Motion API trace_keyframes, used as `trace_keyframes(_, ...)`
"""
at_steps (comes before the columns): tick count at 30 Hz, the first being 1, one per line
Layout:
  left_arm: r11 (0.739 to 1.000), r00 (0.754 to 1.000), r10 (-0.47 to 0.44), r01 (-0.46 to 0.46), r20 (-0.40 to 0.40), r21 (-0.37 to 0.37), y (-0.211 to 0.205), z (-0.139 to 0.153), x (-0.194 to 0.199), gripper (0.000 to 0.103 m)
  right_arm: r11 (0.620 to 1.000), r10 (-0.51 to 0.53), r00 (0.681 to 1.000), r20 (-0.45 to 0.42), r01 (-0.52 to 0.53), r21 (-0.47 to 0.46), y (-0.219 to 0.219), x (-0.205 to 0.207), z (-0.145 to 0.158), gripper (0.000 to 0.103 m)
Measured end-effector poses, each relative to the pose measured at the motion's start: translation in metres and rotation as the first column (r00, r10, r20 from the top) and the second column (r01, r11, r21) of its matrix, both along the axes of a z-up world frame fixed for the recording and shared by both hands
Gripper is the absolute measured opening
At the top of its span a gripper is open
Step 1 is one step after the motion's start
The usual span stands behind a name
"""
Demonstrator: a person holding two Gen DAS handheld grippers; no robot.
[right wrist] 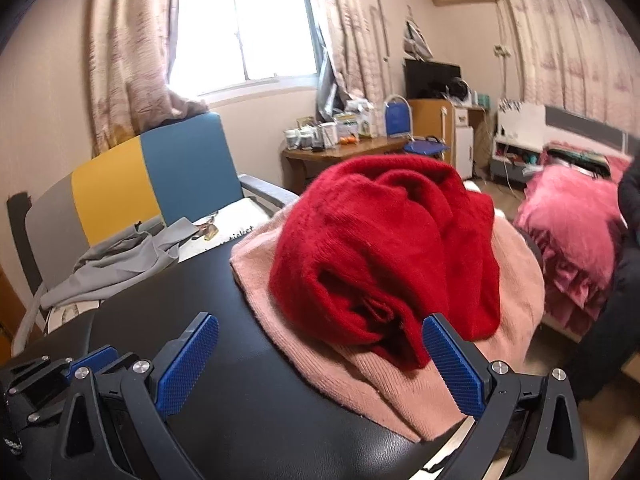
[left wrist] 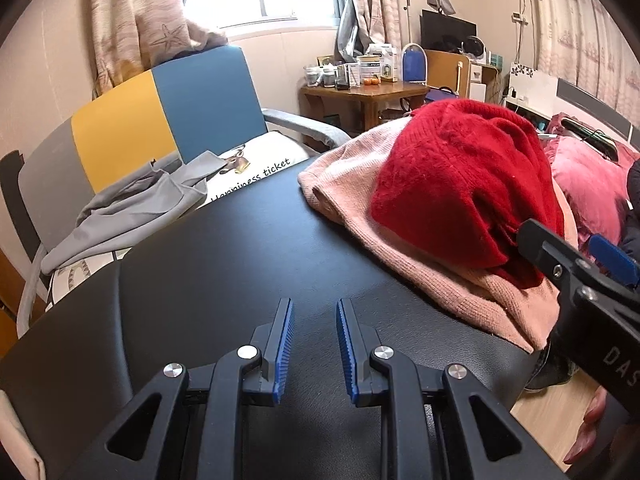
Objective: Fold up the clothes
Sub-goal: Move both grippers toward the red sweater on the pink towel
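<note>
- On the right half of the black table, a crumpled red sweater lies heaped on top of a pink sweater; the pink one spreads wider underneath and its hem shows on every visible side of the red.
- The pink sweater's near edge runs close to the table's right rim (in the right wrist view it seems to reach that rim, though the gripper hides the exact line).
- The left half of the table is bare, giving open room from the clothes to the far-left edge.
- The left gripper hovers over that bare surface, tilted downward, its blue pads a narrow gap apart with nothing between them.
- The right gripper stands wide open at the pile's near side, its right pad against the red knit's lower fold and the pink hem, the left pad over bare table; the jaws clamp nothing.
- Beyond the table's far edge sits a chair with a grey, yellow and blue back, a grey garment draped on its seat.
- Only the left wrist view shows the person's fingers beneath the right gripper's body; only the right wrist view shows the pink bedding in full, right of the pile.
</note>
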State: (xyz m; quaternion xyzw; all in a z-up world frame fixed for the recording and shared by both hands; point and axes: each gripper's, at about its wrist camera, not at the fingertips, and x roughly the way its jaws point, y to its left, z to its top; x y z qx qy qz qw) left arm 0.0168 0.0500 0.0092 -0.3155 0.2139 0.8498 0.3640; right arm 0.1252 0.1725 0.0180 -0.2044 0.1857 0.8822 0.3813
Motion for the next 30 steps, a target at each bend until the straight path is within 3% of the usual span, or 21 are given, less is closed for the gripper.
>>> trace_keyframes(10, 1.0, 1.0, 0.007, -0.006, 0.028, -0.031, 0.001, -0.008, -0.002, 0.021, 1.0, -0.027, 0.999, 0.046, 0.027, -0.004, 0.01, -0.004, -0.002, 0.103)
trace_keyframes(23, 0.998, 0.999, 0.033, -0.031, 0.039, -0.058, -0.004, -0.014, -0.005, 0.021, 0.997, -0.032, 0.995, 0.093, 0.025, 0.077, 0.082, -0.032, -0.005, 0.102)
trace_keyframes(28, 0.997, 0.996, 0.041, -0.037, 0.073, -0.065, -0.013, -0.027, -0.007, 0.021, 0.998, -0.028, 0.994, 0.103, 0.022, 0.056, 0.109, -0.038, -0.014, 0.098)
trace_keyframes(30, 0.997, 0.994, 0.042, -0.036, 0.097, -0.069, -0.018, -0.037, -0.007, 0.021, 0.998, -0.033, 0.993, 0.112, 0.027, 0.056, 0.117, -0.039, -0.019, 0.091)
